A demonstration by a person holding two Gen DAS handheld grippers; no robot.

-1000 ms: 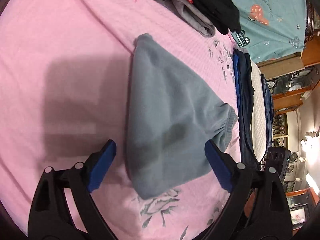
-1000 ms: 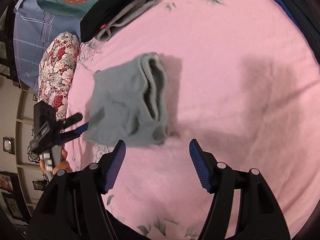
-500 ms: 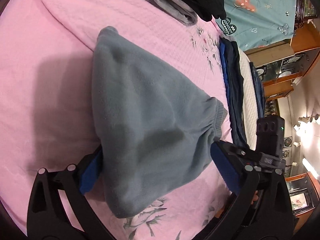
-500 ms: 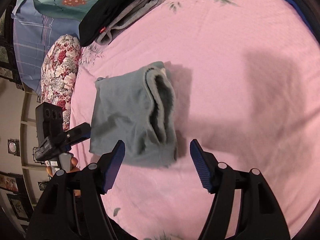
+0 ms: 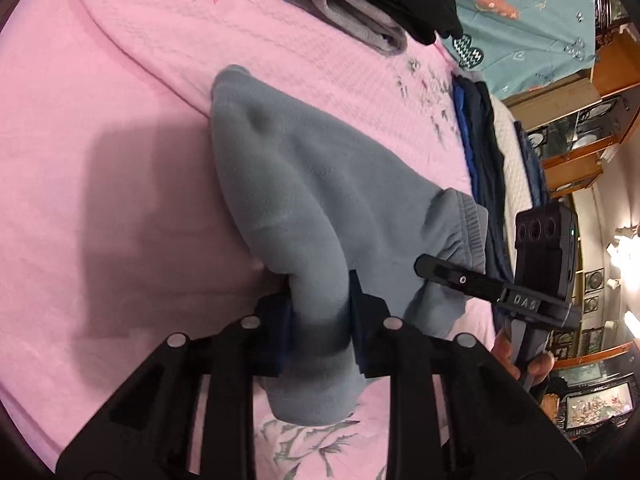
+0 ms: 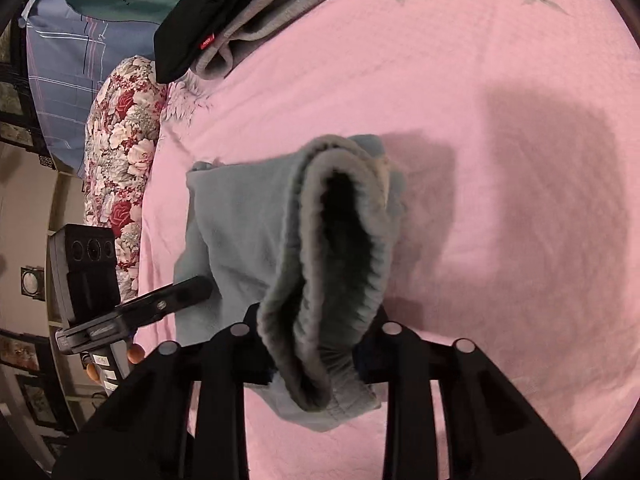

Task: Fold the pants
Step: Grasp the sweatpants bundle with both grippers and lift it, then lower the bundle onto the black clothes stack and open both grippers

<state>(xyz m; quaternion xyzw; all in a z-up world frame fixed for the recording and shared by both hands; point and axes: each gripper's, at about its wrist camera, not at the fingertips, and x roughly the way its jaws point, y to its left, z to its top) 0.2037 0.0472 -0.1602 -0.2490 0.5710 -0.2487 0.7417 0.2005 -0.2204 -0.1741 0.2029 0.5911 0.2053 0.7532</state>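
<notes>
The folded grey-blue fleece pants [image 5: 320, 200] lie on the pink bedspread [image 5: 100, 160]. My left gripper [image 5: 320, 312] is shut on a bunched fold at their near edge. In the right wrist view the pants [image 6: 248, 232] show their ribbed waistband end, and my right gripper [image 6: 320, 344] is shut on that waistband. The right gripper also shows in the left wrist view [image 5: 472, 280], at the waistband side. The left gripper also shows in the right wrist view [image 6: 160, 304], at the left edge of the pants.
A stack of black and grey folded clothes [image 5: 360, 4] lies at the far side of the bed. Dark blue folded garments [image 5: 480, 152] lie by the right edge. A floral pillow [image 6: 120, 160] and teal and blue bedding [image 6: 92, 20] lie at the bed's head.
Both grippers moved in onto the pants and closed, the left on the near fold, the right on the waistband. The cloth is now bunched and slightly lifted.
</notes>
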